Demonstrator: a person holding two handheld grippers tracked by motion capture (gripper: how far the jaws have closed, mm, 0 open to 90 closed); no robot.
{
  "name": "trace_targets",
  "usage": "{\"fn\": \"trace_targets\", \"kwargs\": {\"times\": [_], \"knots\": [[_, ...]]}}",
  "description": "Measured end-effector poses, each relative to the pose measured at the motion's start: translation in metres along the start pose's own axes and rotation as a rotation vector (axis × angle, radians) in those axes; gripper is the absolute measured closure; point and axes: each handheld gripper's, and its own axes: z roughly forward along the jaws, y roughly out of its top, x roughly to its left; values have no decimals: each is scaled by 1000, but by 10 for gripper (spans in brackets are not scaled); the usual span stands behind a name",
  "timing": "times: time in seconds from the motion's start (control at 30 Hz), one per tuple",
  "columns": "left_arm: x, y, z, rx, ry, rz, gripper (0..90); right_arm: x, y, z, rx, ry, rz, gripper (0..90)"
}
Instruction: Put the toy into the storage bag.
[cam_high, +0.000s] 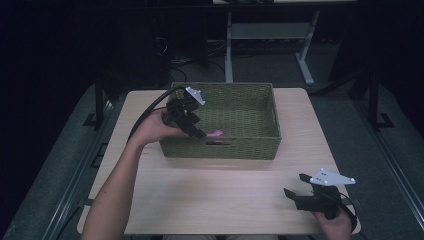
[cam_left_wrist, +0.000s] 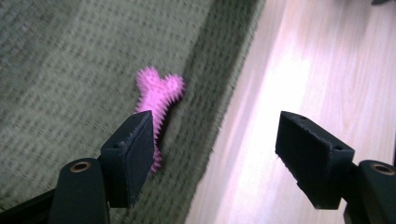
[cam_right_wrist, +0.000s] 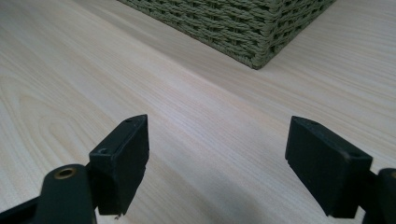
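Woven fibre, spiky rubber, pale wood grain

The green basket (cam_high: 240, 145) is tightly woven, rough and matt; the pink dog toy (cam_left_wrist: 159, 95) in it looks like soft rubber covered in small spikes; the table (cam_right_wrist: 196, 140) is light wood-grain laminate, smooth with a faint sheen; the left gripper (cam_left_wrist: 215, 154) and right gripper (cam_right_wrist: 217, 163) have matt black plastic jaws with brass-coloured rivets

Lab-like room, dark surrounds, desk frame (cam_high: 270, 35), floor cables (cam_high: 182, 62), grey carpet
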Motion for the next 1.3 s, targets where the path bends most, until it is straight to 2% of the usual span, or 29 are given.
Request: {"fn": "trace_targets", "kwargs": {"times": [0.23, 0.3, 0.33, 0.53, 0.7, 0.87, 1.3], "knots": [[-8, -6, -6, -37, 8, 5, 271, -1, 0, 0, -2, -12, 7, 211], [-10, -6, -7, -33, 4, 1, 260, -1, 0, -1, -6, -16, 10, 211], [-13, -7, -7, -37, 15, 1, 256, -1, 0, -1, -6, -17, 13, 212], [-23, -11, -7, -37, 22, 23, 256, -1, -1, -1, -4, -23, 17, 212], [-30, -18, -7, -49, 27, 16, 256, -2, -1, -1, -2, -26, 17, 211], [-34, -29, -6, -56, 24, -1, 257, -3, -2, -1, -2, -32, 18, 211], [-46, -57, -2, -62, 22, -16, 256, -4, -4, -1, 4, -41, 32, 211]]}}
